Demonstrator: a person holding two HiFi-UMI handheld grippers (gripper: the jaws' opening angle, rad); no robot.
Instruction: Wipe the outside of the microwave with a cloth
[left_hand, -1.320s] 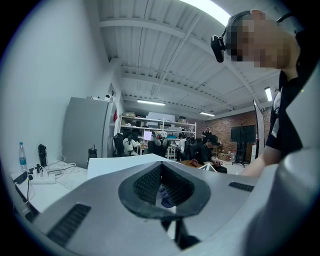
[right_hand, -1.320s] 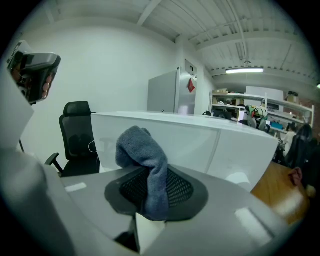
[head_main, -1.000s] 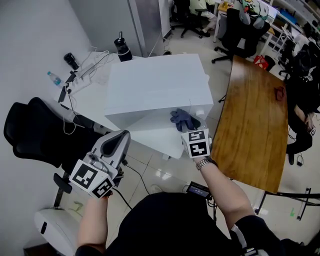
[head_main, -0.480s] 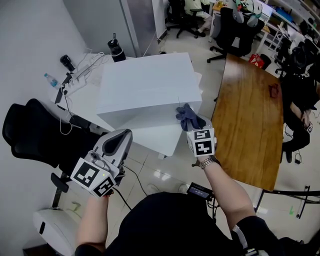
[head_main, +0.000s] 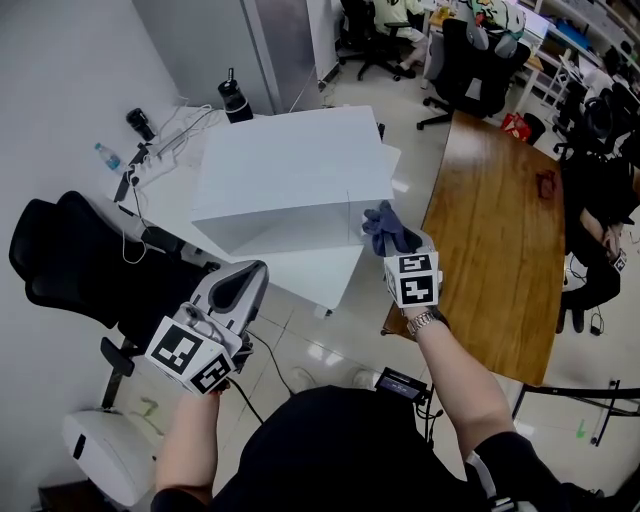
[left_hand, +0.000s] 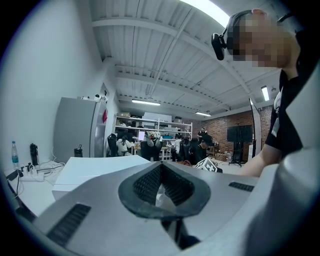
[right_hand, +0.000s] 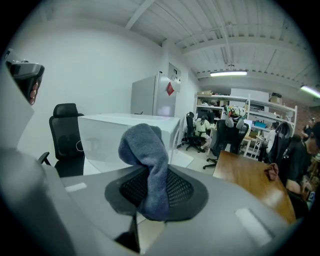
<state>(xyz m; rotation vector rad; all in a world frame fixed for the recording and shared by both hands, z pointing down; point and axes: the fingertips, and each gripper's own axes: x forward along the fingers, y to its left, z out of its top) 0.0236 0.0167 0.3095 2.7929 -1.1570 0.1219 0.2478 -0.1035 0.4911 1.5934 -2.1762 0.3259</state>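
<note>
Near the microwave's (head_main: 290, 170) front right corner, pinching grey cloth (head_main: 385, 225) in right gripper (head_main: 396, 240); left gripper (left_hand: 161, 172) pressed together, empty, held low. Probably between wiping strokes; next, press cloth against an unwiped face.

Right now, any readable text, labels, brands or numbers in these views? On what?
No text is legible anywhere.
Left marker cube and right marker cube: black-and-white square patterns only, no letters.
Red tag on the fridge: too small to read.
Water bottle label: too small to read.
</note>
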